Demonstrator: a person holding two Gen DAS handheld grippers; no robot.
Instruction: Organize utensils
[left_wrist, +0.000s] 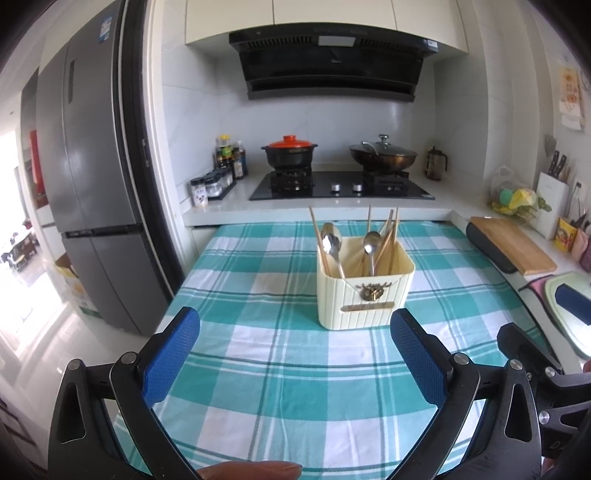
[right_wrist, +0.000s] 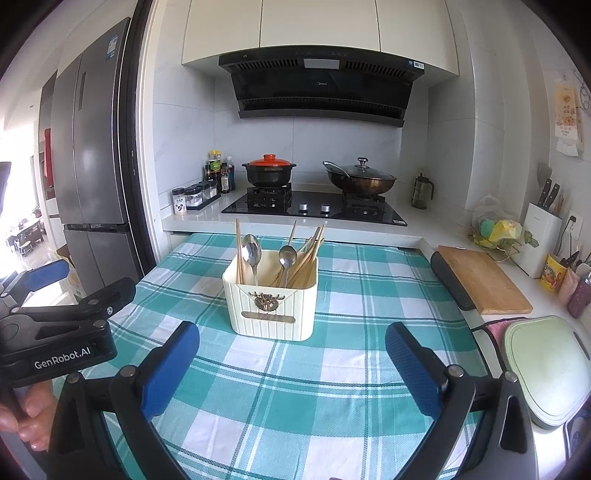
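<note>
A cream ribbed utensil holder (left_wrist: 364, 295) (right_wrist: 271, 304) stands on the teal checked cloth (left_wrist: 280, 369) (right_wrist: 295, 387). Inside it stand two metal spoons (left_wrist: 331, 240) (right_wrist: 252, 251) and several wooden chopsticks (left_wrist: 391, 236) (right_wrist: 308, 254). My left gripper (left_wrist: 295, 328) hangs open over the cloth, short of the holder, with nothing between its blue pads. My right gripper (right_wrist: 291, 339) is also wide open and empty, just in front of the holder. The left gripper's black body (right_wrist: 55, 332) shows at the left edge of the right wrist view, held by a hand (right_wrist: 26, 413).
Behind the cloth lies a gas hob with an orange-lidded pot (left_wrist: 288, 151) and a lidded wok (left_wrist: 382, 153). Seasoning bottles (left_wrist: 221, 166) stand at its left. A fridge (left_wrist: 92, 184) rises on the left. A wooden cutting board (right_wrist: 480, 277) and a green board (right_wrist: 546, 365) lie on the right counter.
</note>
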